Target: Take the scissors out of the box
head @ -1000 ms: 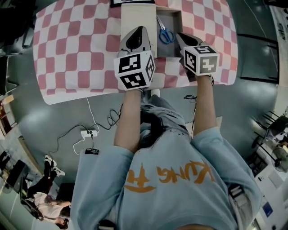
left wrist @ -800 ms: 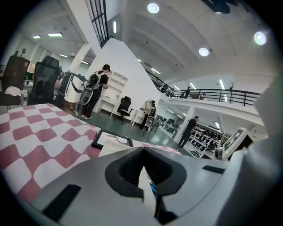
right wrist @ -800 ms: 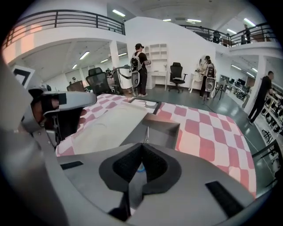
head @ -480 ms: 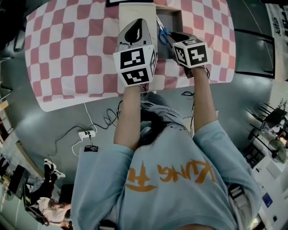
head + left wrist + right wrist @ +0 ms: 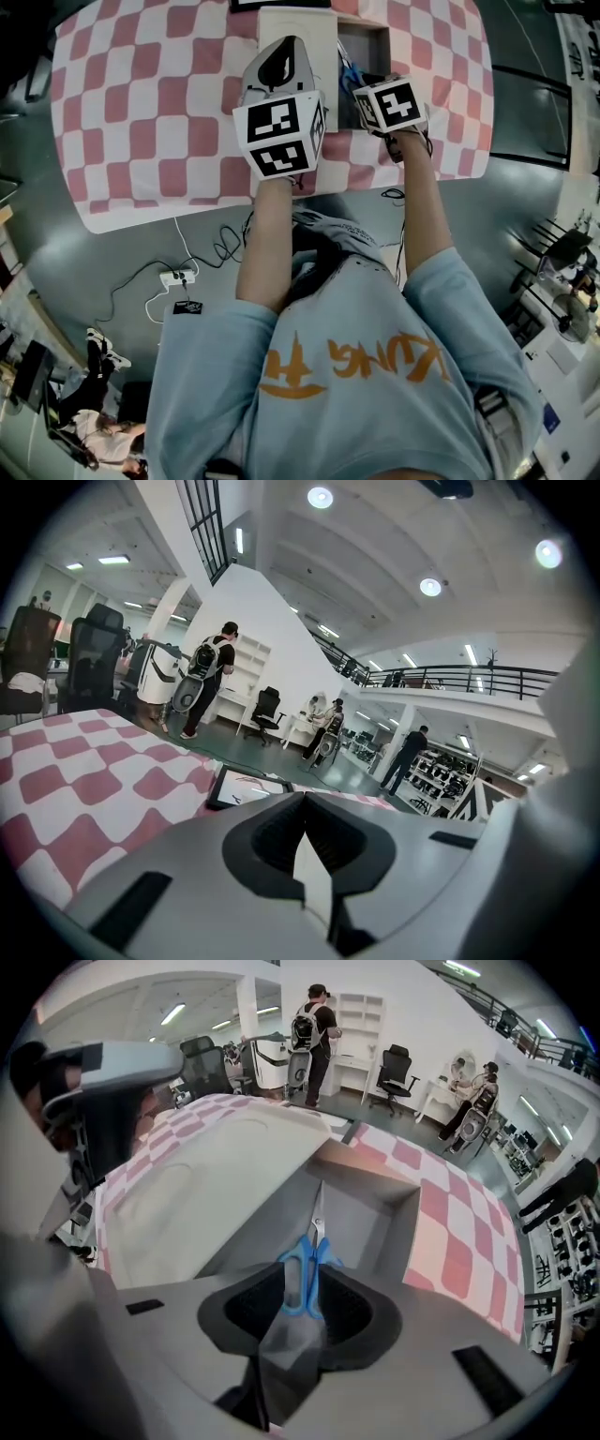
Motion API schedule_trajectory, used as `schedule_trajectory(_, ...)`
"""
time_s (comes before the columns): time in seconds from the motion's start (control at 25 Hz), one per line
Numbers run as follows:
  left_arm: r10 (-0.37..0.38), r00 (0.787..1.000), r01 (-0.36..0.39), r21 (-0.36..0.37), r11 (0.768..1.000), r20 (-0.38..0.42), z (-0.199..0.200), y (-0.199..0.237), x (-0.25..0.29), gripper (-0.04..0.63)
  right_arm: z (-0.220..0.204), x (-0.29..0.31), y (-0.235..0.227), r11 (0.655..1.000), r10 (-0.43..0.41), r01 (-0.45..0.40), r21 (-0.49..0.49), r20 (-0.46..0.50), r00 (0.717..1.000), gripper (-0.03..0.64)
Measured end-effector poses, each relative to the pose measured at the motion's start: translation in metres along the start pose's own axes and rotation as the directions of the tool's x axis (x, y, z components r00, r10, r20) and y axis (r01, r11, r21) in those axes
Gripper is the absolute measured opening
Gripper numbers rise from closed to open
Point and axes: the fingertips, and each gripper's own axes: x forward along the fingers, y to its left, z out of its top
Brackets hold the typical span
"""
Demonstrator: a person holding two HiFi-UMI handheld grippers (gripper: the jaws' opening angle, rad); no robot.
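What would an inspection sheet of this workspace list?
Surface: pink-and-white checked tablecloth.
Job's things: blue-handled scissors lying inside the open grey box; its cream lid open to the left.
Clutter: dark-framed white board at the far edge.
Grippers: left gripper fingers closed, apparently on the lid; right gripper fingers apart either side of the scissor handles.
Cables: white power strip with cords on the floor.
Surroundings: open hall, office chairs, people standing.
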Motion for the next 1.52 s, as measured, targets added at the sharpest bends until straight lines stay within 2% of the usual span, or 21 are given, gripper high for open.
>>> schedule_trajectory(0.4, 0.015, 1.000, -0.015, -0.020, 1.000, 0.001, 0.005, 0.020, 0.005, 0.017, -0.006, 0.024, -0.003, 1.000, -0.022, 0.021, -0.009, -0.148, 0.989, 0.118)
schedule_trajectory(0.76, 0.020, 1.000, -0.019, -0.039, 0.999, 0.007, 0.009, 0.026, 0.008, 0.017, -0.006, 0.032, -0.002, 1.000, -0.008, 0.007, -0.006, -0.211, 0.977, 0.098)
schedule_trajectory(1.2, 0.008, 1.000, -0.008, -0.030, 1.000, 0.024, 0.014, 0.018, 0.000, 0.017, -0.007, 0.030, -0.001, 0.999, -0.011, 0.020, 0.048, -0.191, 0.981, 0.081)
schedule_trajectory(1.52, 0.006, 0.999, -0.006, -0.020, 1.000, 0.046, 0.023, 0.015, -0.010, 0.017, -0.007, 0.013, -0.006, 0.988, -0.028, 0.043, 0.147, -0.107, 0.994, 0.080)
